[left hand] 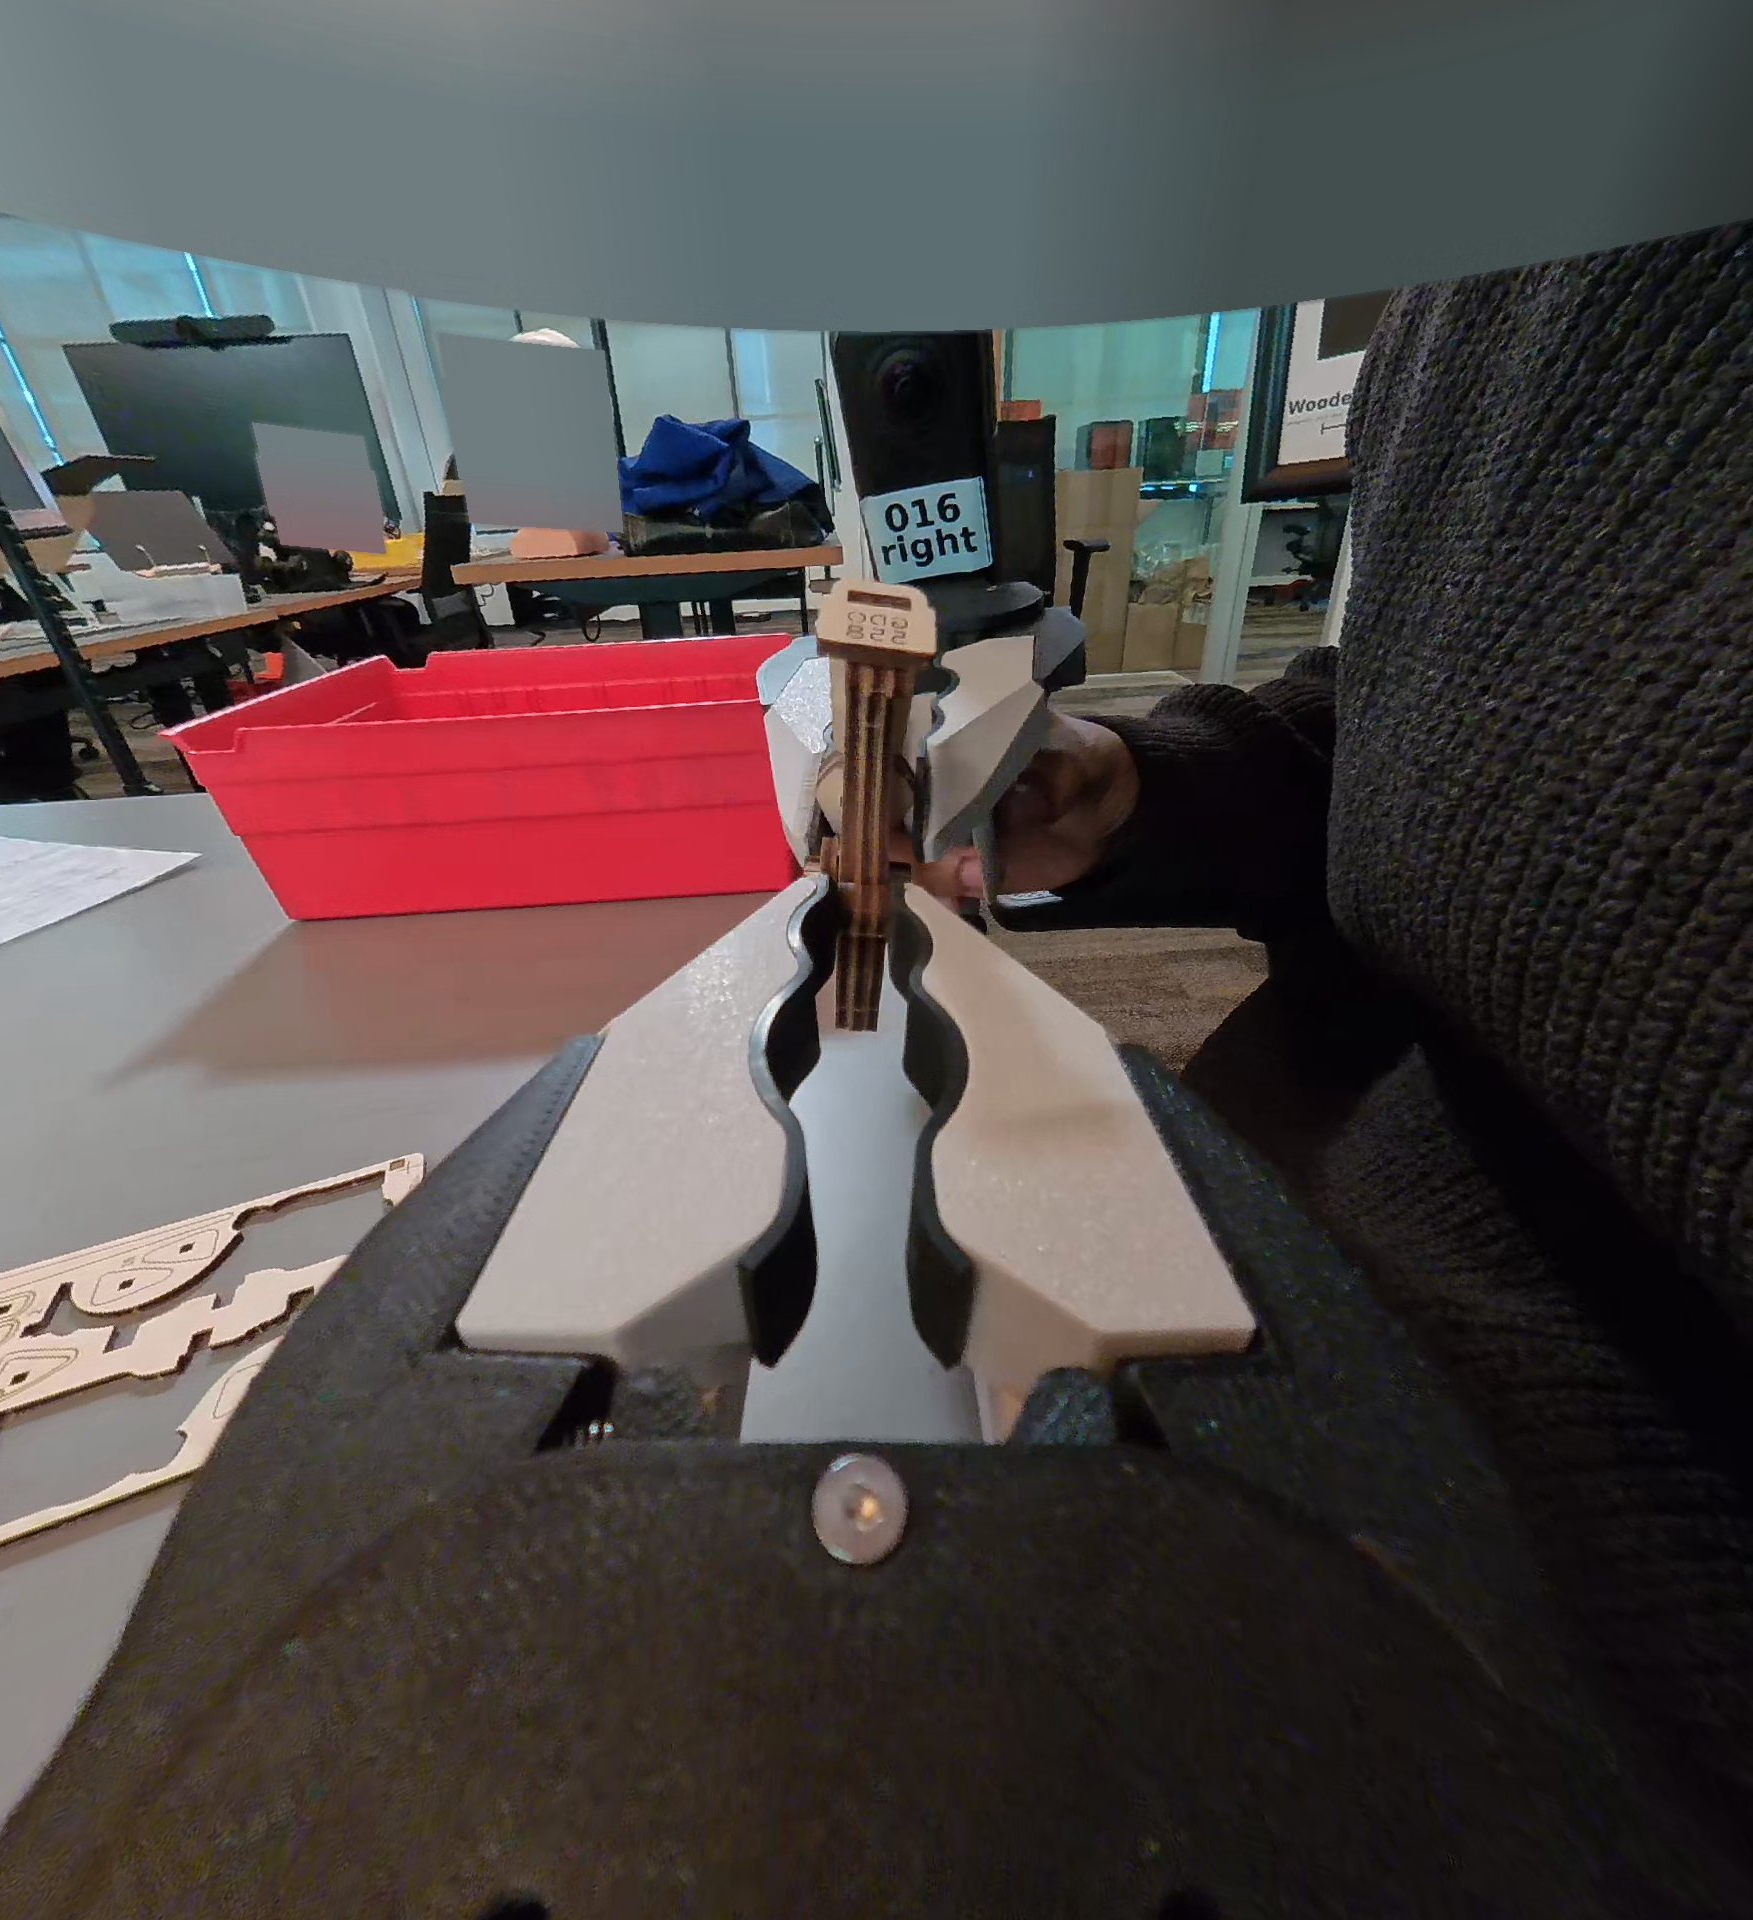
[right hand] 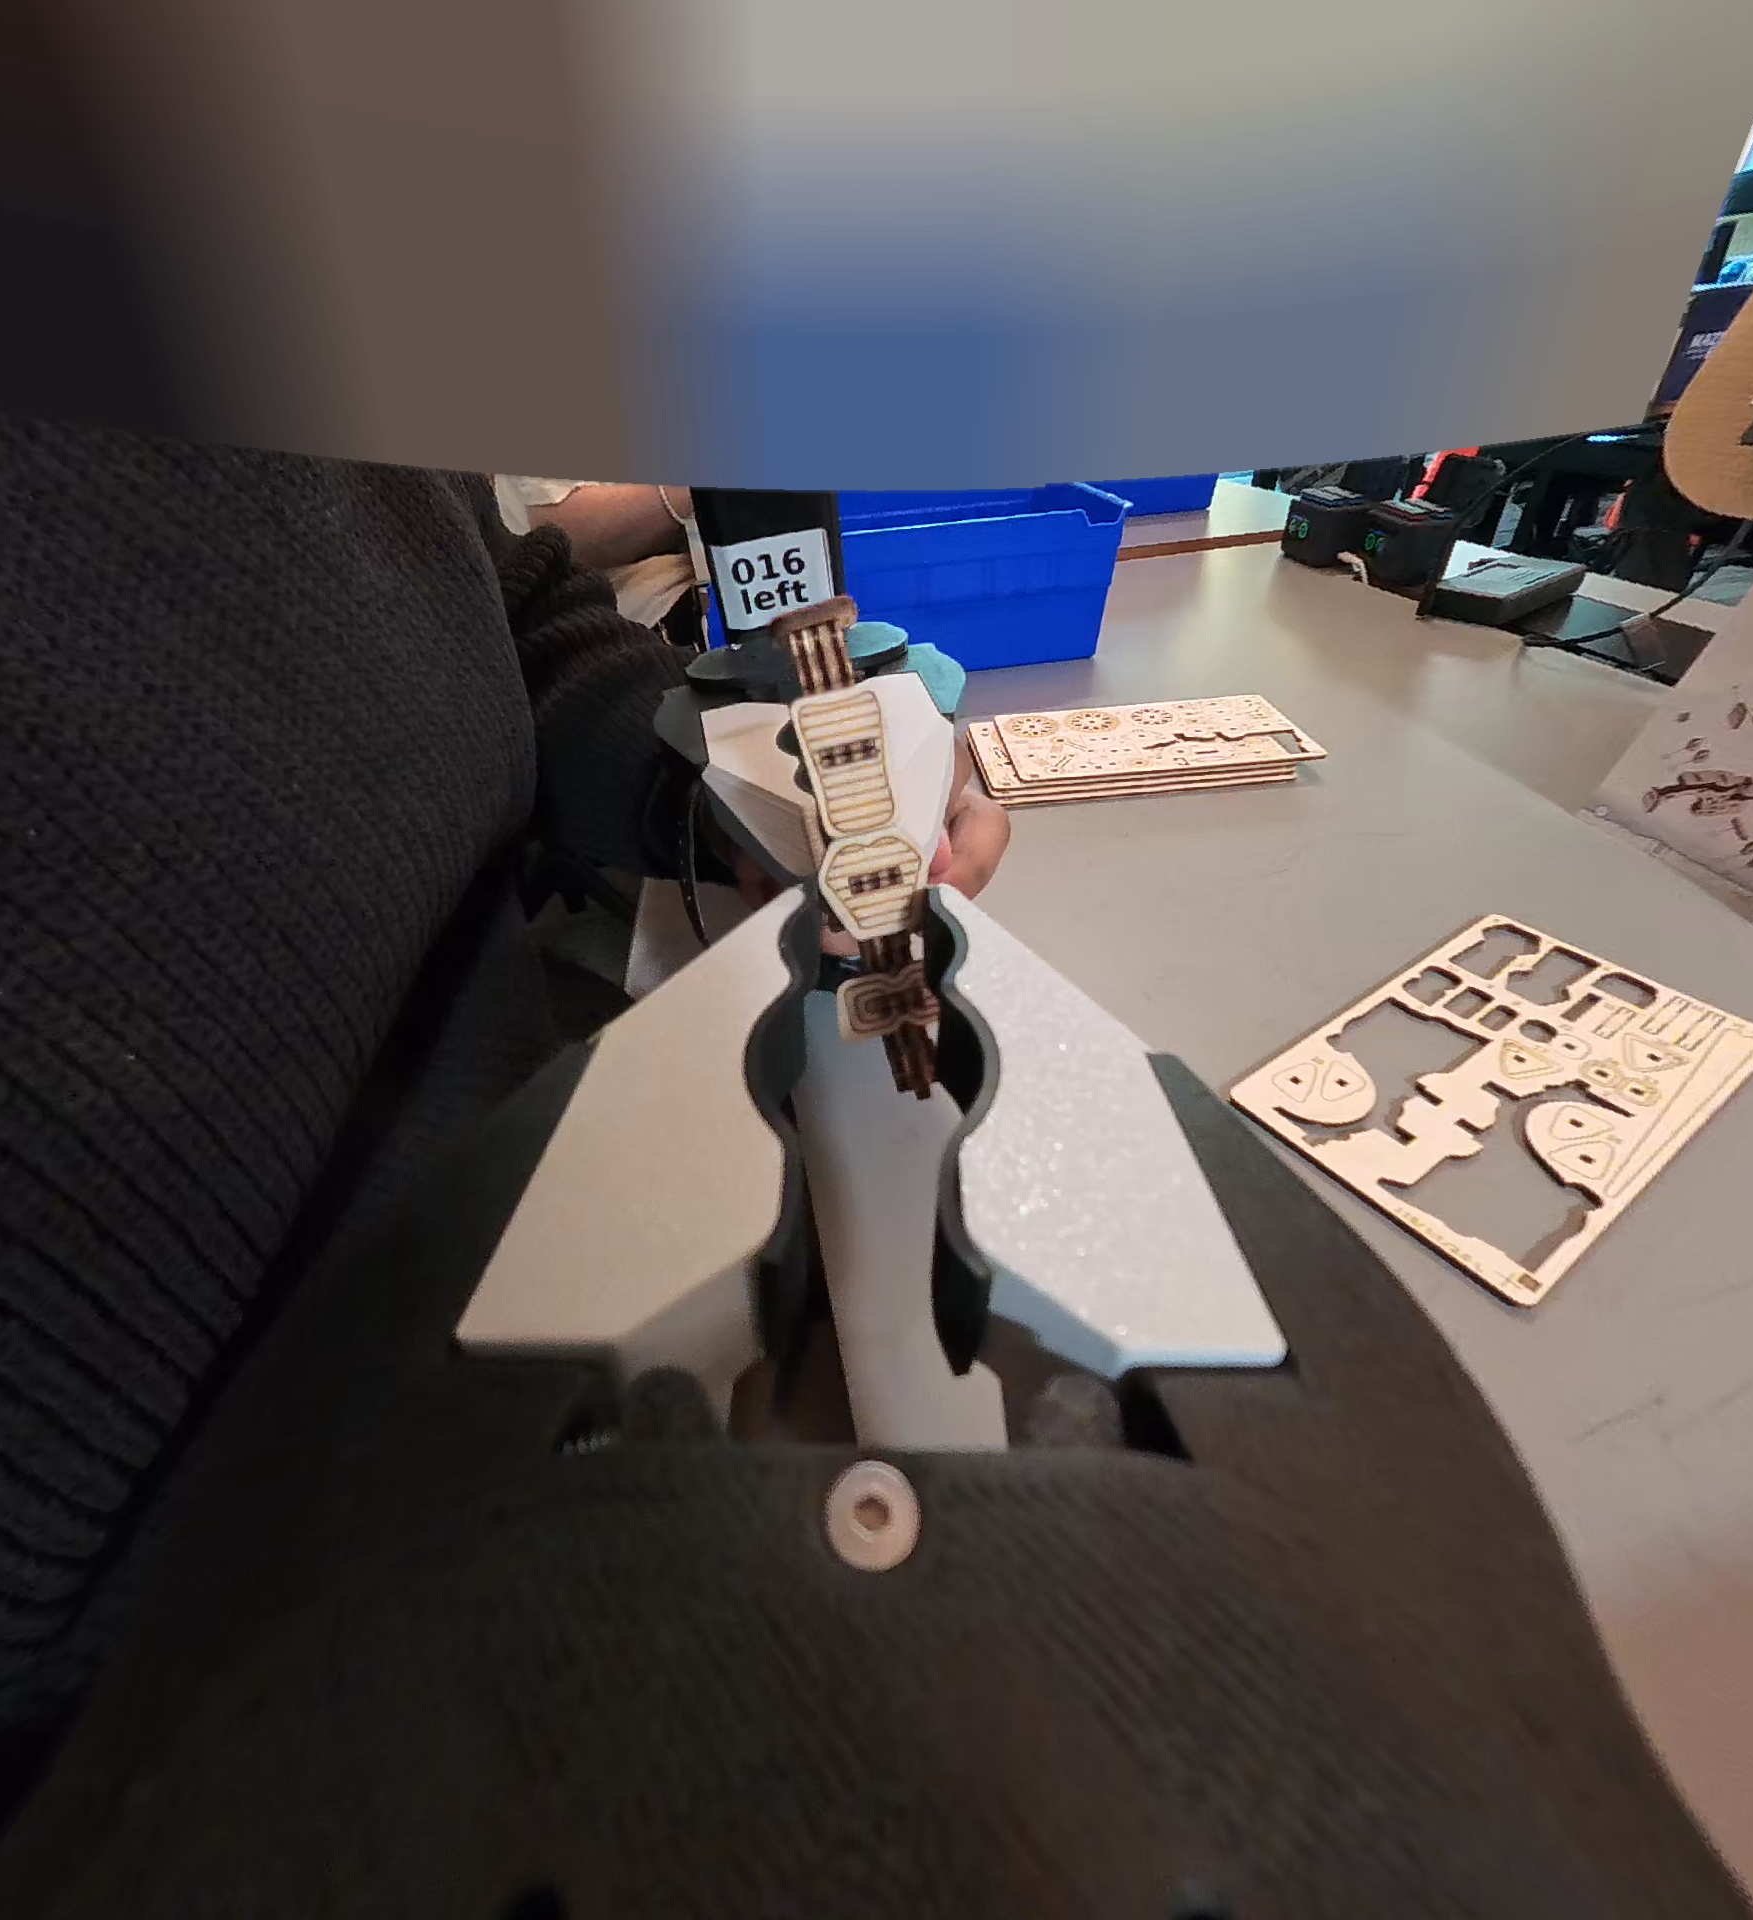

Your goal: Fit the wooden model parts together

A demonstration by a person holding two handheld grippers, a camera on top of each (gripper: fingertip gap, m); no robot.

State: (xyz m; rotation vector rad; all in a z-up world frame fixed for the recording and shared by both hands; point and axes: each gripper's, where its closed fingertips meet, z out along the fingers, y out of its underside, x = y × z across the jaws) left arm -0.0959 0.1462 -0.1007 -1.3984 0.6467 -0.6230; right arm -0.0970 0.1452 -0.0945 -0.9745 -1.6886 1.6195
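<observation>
Left and right wrist views. The slim laminated wooden model assembly [left hand: 864, 831], built of several thin laser-cut plywood layers with small engraved plates on one face, is held in the air between the two tools, above the edge of the grey counter [left hand: 176, 1039]. The left tongs [left hand: 859, 966] are closed to a narrow gap on its lower end; the right tongs [right hand: 867, 997], facing them, are closed likewise on the same assembly, a little off to one side. Both grip near their tips, with the wavy black pads touching the wood. A hand in a dark knitted sleeve [left hand: 1038, 800] is visible behind the right tool.

On the counter lie a flat pale plywood parts sheet with many cut-outs [right hand: 1506, 1101], a stack of uncut plywood sheets [right hand: 1142, 748], a red plastic bin [left hand: 498, 769] and a blue plastic bin [right hand: 976, 582].

The step in hand appears to be pressing the layers or a plate home. It is best done by keeping the two grips in line, pushing along the slots rather than across them, and squeezing gently, since thin plywood tabs would probably snap under twist.
</observation>
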